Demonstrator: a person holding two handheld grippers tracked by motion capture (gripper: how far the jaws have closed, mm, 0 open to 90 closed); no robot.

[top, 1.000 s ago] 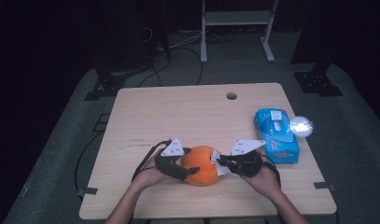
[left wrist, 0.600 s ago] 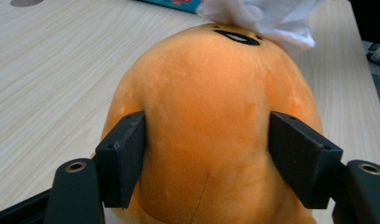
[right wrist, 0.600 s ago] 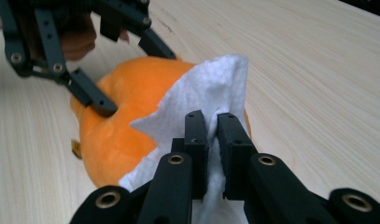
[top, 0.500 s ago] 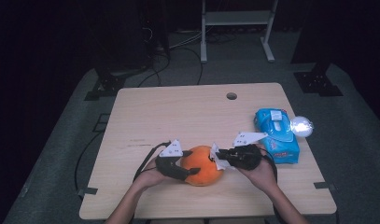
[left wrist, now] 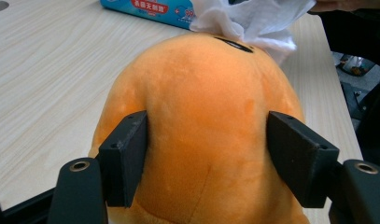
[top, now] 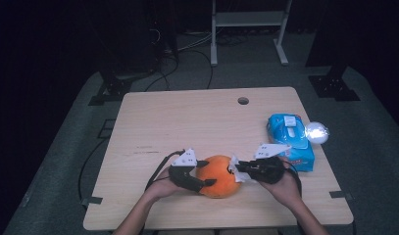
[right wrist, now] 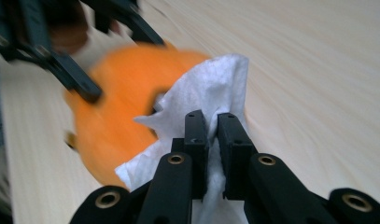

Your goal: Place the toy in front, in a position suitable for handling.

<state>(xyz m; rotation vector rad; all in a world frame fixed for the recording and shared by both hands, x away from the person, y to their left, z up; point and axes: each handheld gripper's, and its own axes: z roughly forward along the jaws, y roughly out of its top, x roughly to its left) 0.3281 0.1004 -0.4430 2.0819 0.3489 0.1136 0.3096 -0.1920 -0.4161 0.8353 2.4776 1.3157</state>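
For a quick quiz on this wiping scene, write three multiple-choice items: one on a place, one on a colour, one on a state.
1. Where does the blue wipes pack lie on the table?
A. near its right edge
B. at its middle
C. near its left edge

2. What colour is the plush toy?
A. green
B. orange
C. purple

3. What does the right hand-held gripper hold?
A. nothing
B. a pen
C. a white tissue

Key: 1 A, the high view shows the pack by the right edge. 2 B, the plush is orange in all views. 3 C, the jaws pinch the tissue in the right gripper view.
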